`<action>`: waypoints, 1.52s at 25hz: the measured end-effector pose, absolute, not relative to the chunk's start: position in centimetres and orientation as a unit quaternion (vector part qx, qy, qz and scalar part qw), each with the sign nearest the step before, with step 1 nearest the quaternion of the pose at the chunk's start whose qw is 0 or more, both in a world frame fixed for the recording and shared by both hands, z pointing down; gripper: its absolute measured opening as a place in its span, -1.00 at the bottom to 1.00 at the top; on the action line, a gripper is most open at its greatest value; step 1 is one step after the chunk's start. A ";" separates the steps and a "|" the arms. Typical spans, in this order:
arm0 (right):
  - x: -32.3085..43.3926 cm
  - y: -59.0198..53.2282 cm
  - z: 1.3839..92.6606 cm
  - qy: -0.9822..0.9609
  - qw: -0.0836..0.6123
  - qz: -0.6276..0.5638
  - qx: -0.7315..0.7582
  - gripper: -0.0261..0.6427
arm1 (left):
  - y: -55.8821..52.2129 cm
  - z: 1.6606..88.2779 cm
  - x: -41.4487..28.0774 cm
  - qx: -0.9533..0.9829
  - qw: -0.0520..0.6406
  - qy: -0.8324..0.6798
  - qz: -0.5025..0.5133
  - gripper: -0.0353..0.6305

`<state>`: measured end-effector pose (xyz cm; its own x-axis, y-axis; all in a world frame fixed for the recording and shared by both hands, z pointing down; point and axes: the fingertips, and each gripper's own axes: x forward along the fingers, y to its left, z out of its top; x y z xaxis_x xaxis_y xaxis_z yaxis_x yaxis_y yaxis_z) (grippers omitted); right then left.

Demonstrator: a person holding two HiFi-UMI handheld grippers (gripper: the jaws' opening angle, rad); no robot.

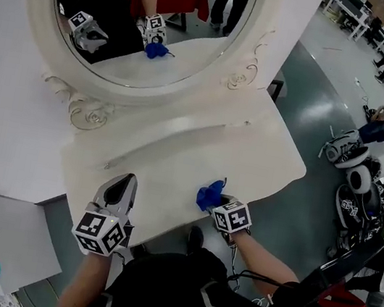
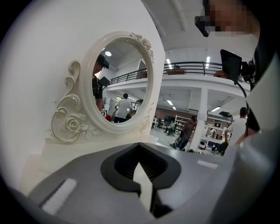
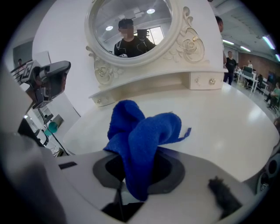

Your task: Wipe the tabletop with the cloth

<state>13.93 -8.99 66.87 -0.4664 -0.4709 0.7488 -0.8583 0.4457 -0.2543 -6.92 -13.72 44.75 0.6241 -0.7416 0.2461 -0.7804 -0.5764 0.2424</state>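
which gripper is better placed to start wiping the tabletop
Right. The right gripper is shut on the blue cloth, over the white tabletop near its front edge. The left gripper is shut and empty, so it would first need the cloth.

Open tabletop (image 1: 250, 159) ahead and rightward; low drawer shelf (image 1: 184, 116) and oval mirror (image 1: 151, 9) along the back

We wear a black top (image 1: 181, 298) with thin pale piping. Our left gripper (image 1: 124, 181) and right gripper (image 1: 218, 199) are grey shells, each carrying a black-and-white marker cube (image 1: 99, 233); a black cable (image 1: 253, 276) leaves the right one.
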 end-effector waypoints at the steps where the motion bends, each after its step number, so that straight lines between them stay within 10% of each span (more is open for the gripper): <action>1: 14.1 -8.4 66.9 -0.794 0.307 0.318 0.417 -0.61 | -13.7 44.7 -6.7 0.887 0.165 -0.427 0.060 -0.87; 21: 16.1 -29.2 66.3 -0.780 0.281 0.303 0.470 -0.61 | -12.7 45.5 -9.4 0.840 0.179 -0.508 0.068 -0.87; 38: 18.2 -17.1 67.0 -0.787 0.278 0.319 0.450 -0.61 | -14.3 44.7 -5.9 0.874 0.160 -0.454 0.064 -0.87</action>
